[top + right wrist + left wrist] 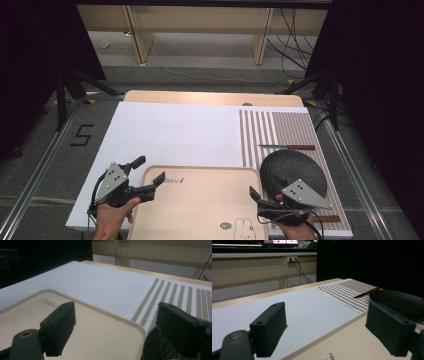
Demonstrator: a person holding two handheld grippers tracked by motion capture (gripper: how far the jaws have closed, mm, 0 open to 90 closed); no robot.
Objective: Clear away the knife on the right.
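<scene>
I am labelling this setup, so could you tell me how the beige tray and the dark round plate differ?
The tray is beige, rectangular with rounded corners, and printed with a rabbit and lettering. The plate is black, round, textured and smaller. The tray lies mostly on the white sheet; the plate sits on the striped mat. Both lie flat and empty.

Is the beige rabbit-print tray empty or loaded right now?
Empty. The beige rabbit-print plastic tray shows only bare surface and its printed rabbit in the high view; the dark round woven mat and the red-handled knife lie beside it.
</scene>
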